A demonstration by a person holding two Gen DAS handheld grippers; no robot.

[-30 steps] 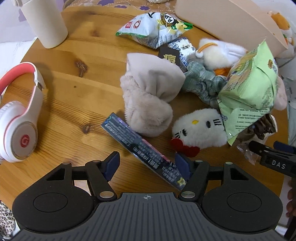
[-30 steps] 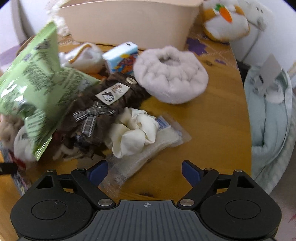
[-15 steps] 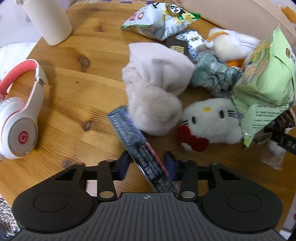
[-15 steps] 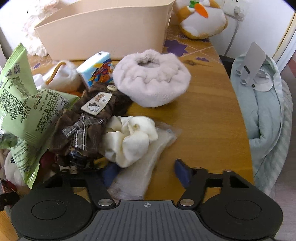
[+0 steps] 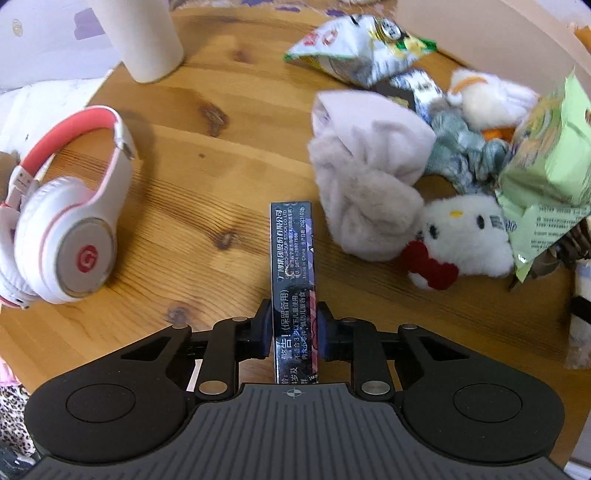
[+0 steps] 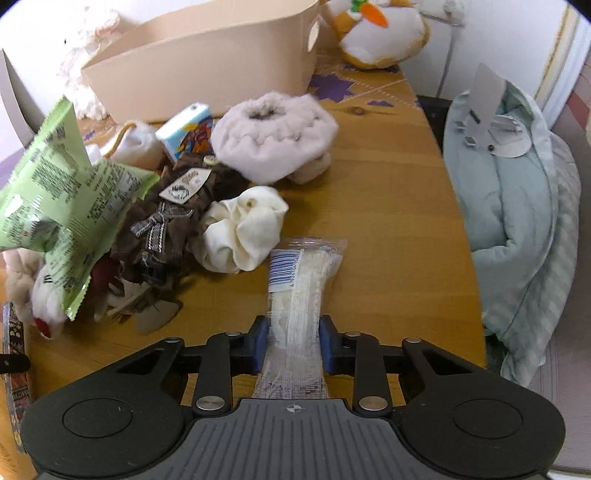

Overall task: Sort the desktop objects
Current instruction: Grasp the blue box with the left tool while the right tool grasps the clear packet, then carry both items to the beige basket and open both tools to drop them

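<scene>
My left gripper [image 5: 293,330] is shut on a long dark box [image 5: 291,258] with white print, held on edge over the wooden table [image 5: 207,192]. My right gripper [image 6: 293,343] is shut on a clear plastic packet [image 6: 301,288] with white contents and a barcode, pointing forward. A pile lies ahead: a beige fluffy hat [image 5: 362,177], a white cat plush with a red bow [image 5: 458,236], a green snack bag [image 6: 62,181], a brown bow clip [image 6: 166,218], a cream scrunchie [image 6: 243,229] and a second fluffy hat [image 6: 273,136].
White and pink headphones [image 5: 62,221] lie at the left, a white cup [image 5: 144,37] at the back. A beige bin [image 6: 207,62] stands behind the pile, with a carrot plush [image 6: 380,29] beside it. A pale blue blanket [image 6: 517,229] lies off the table's right edge.
Both grippers closed from open. The left took hold of the dark box and turned it straight ahead on edge. The right took hold of the clear packet and drew it from under the scrunchie.
</scene>
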